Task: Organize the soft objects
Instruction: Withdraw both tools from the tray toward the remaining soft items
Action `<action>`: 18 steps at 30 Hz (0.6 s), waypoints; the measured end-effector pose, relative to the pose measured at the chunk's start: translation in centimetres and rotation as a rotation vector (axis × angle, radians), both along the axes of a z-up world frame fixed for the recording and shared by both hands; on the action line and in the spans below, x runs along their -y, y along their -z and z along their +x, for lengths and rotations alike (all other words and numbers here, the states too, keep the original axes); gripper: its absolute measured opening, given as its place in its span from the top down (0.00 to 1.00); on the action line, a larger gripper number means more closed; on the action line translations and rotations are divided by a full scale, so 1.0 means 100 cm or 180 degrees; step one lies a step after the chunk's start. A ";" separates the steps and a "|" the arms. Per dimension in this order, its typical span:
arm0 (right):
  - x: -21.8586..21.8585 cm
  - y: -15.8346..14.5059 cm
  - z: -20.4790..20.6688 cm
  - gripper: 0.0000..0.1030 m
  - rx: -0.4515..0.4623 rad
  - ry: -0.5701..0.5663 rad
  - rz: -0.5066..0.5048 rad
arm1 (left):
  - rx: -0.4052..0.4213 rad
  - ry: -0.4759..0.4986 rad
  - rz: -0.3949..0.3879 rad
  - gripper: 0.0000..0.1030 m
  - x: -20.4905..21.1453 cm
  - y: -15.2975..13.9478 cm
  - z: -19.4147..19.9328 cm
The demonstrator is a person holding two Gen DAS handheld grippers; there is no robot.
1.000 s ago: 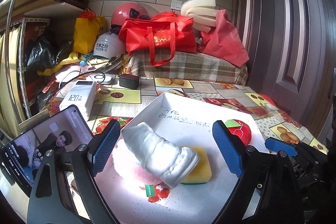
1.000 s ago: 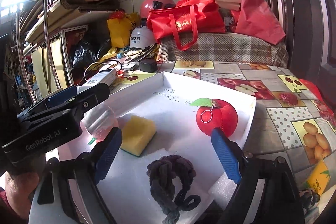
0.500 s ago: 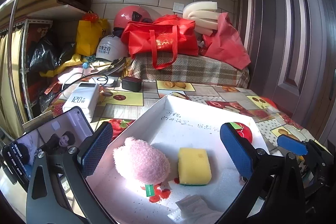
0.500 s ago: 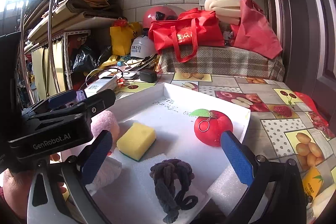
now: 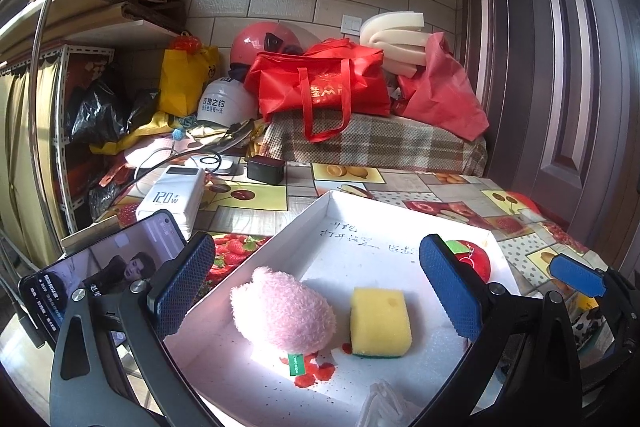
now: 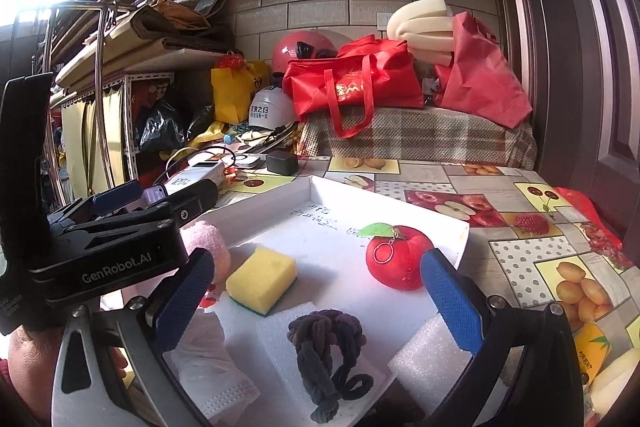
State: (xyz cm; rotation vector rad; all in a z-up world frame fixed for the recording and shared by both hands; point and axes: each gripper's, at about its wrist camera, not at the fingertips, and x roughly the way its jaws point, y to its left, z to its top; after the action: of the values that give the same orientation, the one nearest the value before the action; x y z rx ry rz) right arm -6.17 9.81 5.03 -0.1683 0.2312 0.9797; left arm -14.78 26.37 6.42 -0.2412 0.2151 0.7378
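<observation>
We hold both the left gripper [image 5: 316, 291] and right gripper [image 6: 316, 301] spread wide and empty above the white tray [image 6: 464, 235], where the pink plush [image 5: 282, 309], yellow sponge [image 5: 380, 321] and dark rope knot [image 6: 324, 339] lie gathered, ready for our next pick.

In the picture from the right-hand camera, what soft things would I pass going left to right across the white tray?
Pink plush toy → yellow sponge → dark knotted rope → red plush apple, all lying in the white tray.
</observation>
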 end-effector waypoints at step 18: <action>0.030 0.005 -0.022 0.00 0.0036 -0.0191 -0.0076 | -0.0129 -0.0052 0.0125 0.00 0.025 0.002 -0.004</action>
State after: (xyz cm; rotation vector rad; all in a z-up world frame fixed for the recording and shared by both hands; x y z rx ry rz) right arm -8.34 6.84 4.52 -0.2035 0.2286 1.0356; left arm -15.20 23.85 6.25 -0.1910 0.2371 0.7627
